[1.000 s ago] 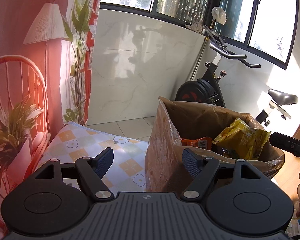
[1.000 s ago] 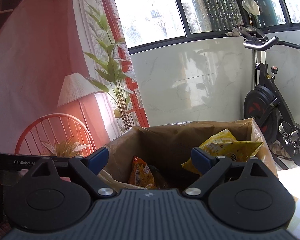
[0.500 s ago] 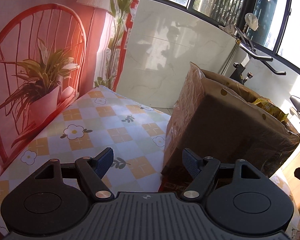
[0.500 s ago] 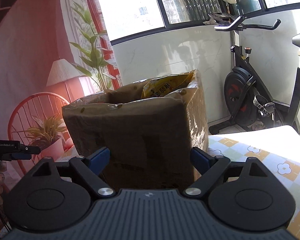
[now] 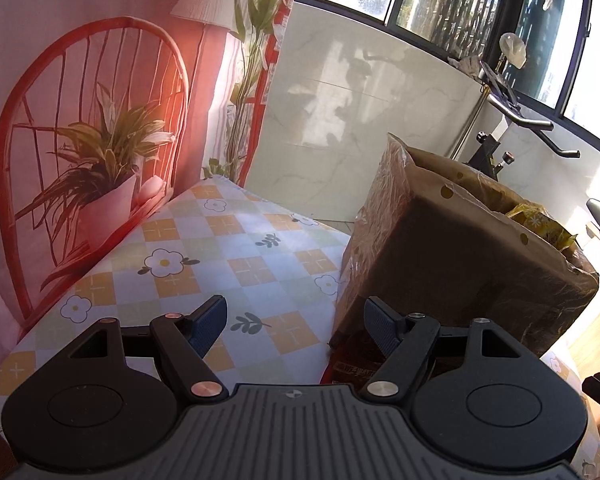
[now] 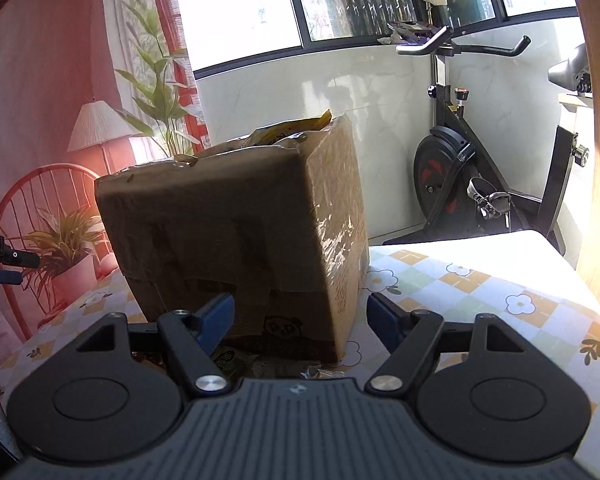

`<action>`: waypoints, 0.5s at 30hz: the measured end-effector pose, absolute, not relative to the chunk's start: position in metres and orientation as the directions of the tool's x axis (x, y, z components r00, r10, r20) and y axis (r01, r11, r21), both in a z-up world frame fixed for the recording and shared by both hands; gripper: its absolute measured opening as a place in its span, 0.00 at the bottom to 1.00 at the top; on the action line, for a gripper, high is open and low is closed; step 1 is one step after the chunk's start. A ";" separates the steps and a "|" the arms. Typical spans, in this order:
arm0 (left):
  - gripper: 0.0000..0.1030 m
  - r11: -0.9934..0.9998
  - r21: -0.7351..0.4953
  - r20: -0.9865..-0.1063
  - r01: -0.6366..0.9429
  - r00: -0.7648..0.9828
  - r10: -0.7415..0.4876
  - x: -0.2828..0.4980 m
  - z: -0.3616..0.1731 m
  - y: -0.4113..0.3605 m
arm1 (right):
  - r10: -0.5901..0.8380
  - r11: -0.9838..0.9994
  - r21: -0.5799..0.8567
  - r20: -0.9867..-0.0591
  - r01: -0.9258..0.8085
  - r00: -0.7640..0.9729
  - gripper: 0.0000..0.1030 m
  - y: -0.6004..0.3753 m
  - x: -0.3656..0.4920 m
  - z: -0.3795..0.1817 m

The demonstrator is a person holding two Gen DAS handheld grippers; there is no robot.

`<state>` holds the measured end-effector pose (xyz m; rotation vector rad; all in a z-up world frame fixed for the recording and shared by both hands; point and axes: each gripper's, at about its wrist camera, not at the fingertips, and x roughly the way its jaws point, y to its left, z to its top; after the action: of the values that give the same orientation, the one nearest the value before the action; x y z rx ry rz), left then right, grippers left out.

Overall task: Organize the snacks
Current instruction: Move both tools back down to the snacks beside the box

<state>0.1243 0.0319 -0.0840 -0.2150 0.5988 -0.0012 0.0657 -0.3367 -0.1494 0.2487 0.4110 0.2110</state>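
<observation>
A brown cardboard box [image 6: 236, 232] wrapped in clear tape stands on the flowered tablecloth [image 5: 220, 256]. Yellow snack bags [image 5: 540, 222] stick out of its open top, also in the right wrist view [image 6: 296, 128]. My left gripper [image 5: 296, 324] is open and empty, low over the table at the box's [image 5: 452, 264] left front corner. My right gripper [image 6: 300, 318] is open and empty, low in front of the box. A few snack packets [image 6: 236, 362] lie on the table right under the right gripper.
A red chair back with a potted plant [image 5: 100, 168] stands at the table's left edge. An exercise bike [image 6: 480, 184] stands beyond the far right edge. A white tiled wall and windows lie behind. The other gripper's tip [image 6: 4, 258] shows at far left.
Both grippers have dropped from above the box's open top to table height beside and in front of it. Both stay open and empty.
</observation>
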 end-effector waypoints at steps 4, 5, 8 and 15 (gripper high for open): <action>0.75 0.978 -0.199 -0.542 -0.060 0.838 -0.058 0.106 -0.073 0.044 | 0.234 0.958 0.242 -0.355 -0.153 0.905 0.74 -0.343 0.040 -0.139; 0.75 0.978 -0.197 -0.542 -0.066 0.839 -0.053 0.100 -0.072 0.050 | 0.228 0.962 0.227 -0.358 -0.152 0.905 0.74 -0.343 0.032 -0.139; 0.75 0.977 -0.199 -0.548 -0.080 0.835 -0.043 0.089 -0.070 0.064 | 0.213 0.969 0.199 -0.377 -0.146 0.901 0.74 -0.346 0.010 -0.141; 0.75 0.975 -0.201 -0.554 -0.098 0.832 -0.030 0.085 -0.074 0.078 | 0.163 0.979 0.180 -0.434 -0.092 0.886 0.74 -0.353 -0.011 -0.155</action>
<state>0.0848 0.0776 -0.0737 -0.2258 0.5887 0.0365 -0.0112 -0.3533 -0.1548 0.1563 0.4638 0.1336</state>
